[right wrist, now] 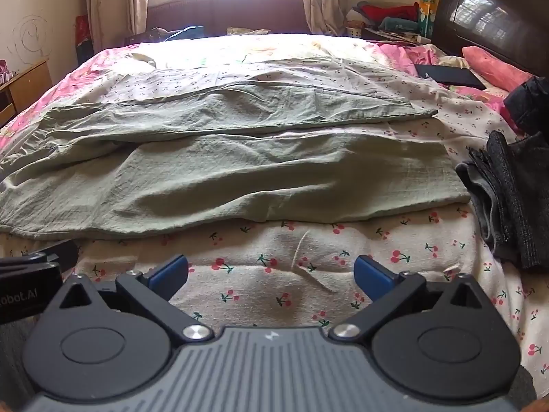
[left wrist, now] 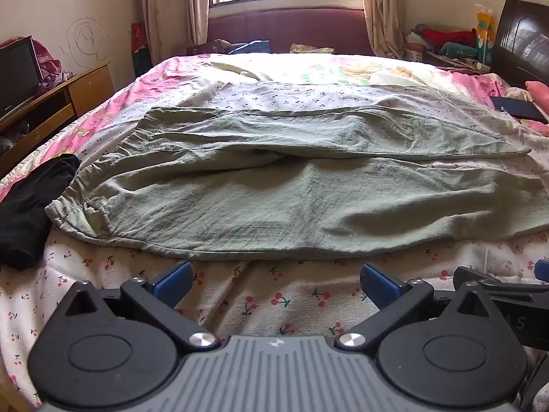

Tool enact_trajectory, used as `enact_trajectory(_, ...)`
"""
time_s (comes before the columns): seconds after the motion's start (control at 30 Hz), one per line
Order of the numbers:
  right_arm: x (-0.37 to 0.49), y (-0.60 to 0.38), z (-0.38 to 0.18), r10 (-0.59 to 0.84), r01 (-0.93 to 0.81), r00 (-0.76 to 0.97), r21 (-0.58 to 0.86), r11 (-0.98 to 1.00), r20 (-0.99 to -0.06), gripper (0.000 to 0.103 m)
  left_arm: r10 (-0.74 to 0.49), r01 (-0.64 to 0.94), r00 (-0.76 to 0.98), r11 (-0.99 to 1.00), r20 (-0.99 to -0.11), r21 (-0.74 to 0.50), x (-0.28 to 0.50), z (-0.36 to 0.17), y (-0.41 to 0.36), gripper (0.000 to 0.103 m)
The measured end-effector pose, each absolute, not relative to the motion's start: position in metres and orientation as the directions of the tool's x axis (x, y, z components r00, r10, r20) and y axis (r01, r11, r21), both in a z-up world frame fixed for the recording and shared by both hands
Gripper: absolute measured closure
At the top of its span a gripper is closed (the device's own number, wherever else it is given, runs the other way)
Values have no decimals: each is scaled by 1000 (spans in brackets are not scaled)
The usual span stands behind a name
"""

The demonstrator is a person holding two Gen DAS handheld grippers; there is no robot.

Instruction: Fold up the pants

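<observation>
Pale green pants (left wrist: 274, 185) lie spread flat across the bed, waistband at the left, both legs running to the right; they also show in the right wrist view (right wrist: 240, 164). My left gripper (left wrist: 276, 283) is open and empty, just short of the near edge of the pants, over the cherry-print sheet (left wrist: 257, 302). My right gripper (right wrist: 271, 274) is open and empty, a little back from the near leg. The right gripper's body shows at the right edge of the left wrist view (left wrist: 497, 285).
A black garment (left wrist: 31, 206) lies left of the waistband. A dark grey folded garment (right wrist: 504, 192) lies right of the leg ends. A black tablet (right wrist: 449, 77) and pink pillow (right wrist: 494, 68) lie near the headboard. A wooden TV stand (left wrist: 51, 103) is at left.
</observation>
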State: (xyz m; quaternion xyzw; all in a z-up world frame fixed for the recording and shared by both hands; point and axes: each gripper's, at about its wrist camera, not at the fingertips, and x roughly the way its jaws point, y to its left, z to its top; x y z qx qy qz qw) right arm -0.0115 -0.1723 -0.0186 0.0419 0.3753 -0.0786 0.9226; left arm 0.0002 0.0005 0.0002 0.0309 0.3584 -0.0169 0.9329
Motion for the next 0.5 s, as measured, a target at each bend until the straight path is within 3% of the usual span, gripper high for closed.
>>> enact_trajectory(0.5,-10,-169,-22,-123,176,699,3,984,-704,1,-15,67,740,996,-673,52,1,-3,-1,0)
